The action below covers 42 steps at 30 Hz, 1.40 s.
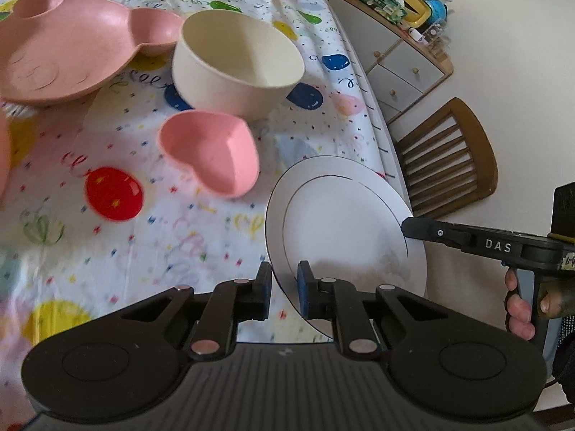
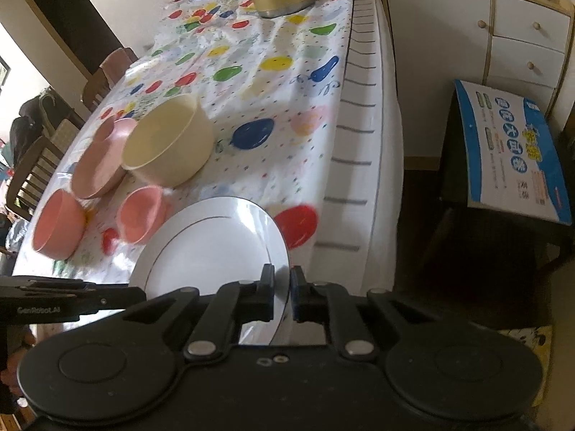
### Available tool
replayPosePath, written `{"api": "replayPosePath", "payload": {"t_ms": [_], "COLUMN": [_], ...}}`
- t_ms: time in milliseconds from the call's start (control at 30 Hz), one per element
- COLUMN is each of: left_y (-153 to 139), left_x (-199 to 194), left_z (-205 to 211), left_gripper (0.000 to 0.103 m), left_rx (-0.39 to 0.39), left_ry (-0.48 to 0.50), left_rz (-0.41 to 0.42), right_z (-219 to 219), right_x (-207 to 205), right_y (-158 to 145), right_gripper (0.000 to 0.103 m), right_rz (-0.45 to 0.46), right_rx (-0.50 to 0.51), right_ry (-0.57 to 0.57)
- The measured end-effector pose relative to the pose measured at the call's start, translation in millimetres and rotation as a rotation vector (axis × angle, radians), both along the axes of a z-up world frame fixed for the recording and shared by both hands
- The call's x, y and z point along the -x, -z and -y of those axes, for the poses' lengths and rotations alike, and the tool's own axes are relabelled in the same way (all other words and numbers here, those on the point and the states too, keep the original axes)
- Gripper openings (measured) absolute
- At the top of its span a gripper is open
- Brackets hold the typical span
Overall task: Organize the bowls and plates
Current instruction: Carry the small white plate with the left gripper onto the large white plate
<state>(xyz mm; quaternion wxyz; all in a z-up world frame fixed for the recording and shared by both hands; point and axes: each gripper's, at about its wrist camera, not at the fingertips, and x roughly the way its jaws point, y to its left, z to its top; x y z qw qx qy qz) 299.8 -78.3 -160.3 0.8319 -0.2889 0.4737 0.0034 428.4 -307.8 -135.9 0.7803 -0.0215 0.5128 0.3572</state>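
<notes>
Two grippers, one item in hand. We hold the white plate (image 1: 345, 222) between us: our left gripper (image 1: 284, 280) has its jaws narrowed on the rim at the plate's 7 o'clock in the left wrist view, and our right gripper (image 2: 282, 287) pinches the rim at about 4 o'clock in the right wrist view. The plate sits tilted at the near edge of the table (image 2: 363, 151), partly overhanging it.

Items awaiting sorting on the cloth:
- cream bowl (image 1: 237, 61), at 11 o'clock from the plate, upright;
- heart-shaped pink bowl (image 1: 212, 151), just beside the plate at 10 o'clock;
- pink divided plate (image 1: 72, 50), further out at 10 o'clock, touching or nearly touching the cream bowl;
- round pink bowl (image 2: 59, 226), well to the left.

Step in hand, as we judge it: carrying the white plate to its place. The next move calls for both grips to travel together, level, clearing the heart-shaped bowl.
</notes>
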Motion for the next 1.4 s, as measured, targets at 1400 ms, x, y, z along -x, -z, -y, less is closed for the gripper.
{"api": "replayPosePath", "payload": {"t_ms": [1400], "left_y": [-40], "left_x": [252], "left_z": [-126], "left_gripper": [0.014], "left_rx": [-0.048], "left_ry": [-0.123], "left_rz": [0.035], "right_z": [-120], "right_x": [234], "right_y": [-32], "right_gripper": [0.006], "right_rz": [-0.015], "right_rx": [-0.078], "right_ry": [-0.08]}}
